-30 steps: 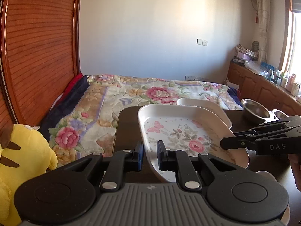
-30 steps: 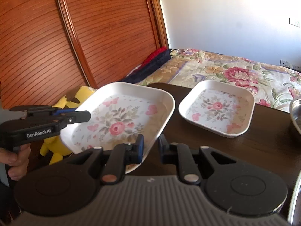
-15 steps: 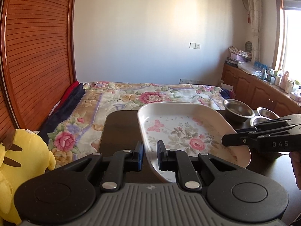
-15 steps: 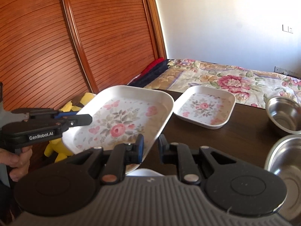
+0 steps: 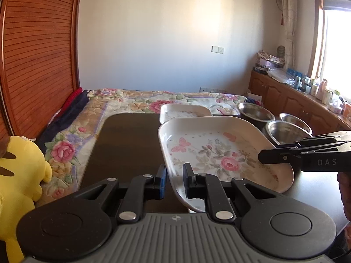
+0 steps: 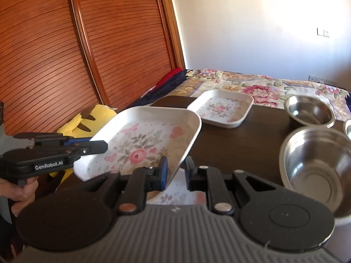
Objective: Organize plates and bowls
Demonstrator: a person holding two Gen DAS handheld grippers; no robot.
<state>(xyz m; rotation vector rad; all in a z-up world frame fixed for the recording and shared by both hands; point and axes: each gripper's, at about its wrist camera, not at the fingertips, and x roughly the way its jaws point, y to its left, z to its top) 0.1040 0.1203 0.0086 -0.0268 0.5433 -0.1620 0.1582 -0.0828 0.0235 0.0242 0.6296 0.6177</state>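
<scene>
Holding the large floral plate (image 5: 219, 151) off the bench (image 5: 125, 144) between both tools, I have my left jaws (image 5: 174, 182) pinched narrow on its left rim and my right jaws (image 6: 175, 175) pinched on the opposite rim. Every place below is told from this plate. Another patterned plate (image 6: 182, 194) lies on the bench directly beneath it, mostly hidden. A smaller floral plate (image 6: 223, 107) sits beyond it, toward the bed (image 5: 136, 103), well apart. Three steel bowls (image 6: 313, 153) stand to its right. I judge the plate beneath is the stacking target: it lies straight down from both jaws, so neither hand is nearer. The held plate tilts, my right side lower, and wants levelling first.
</scene>
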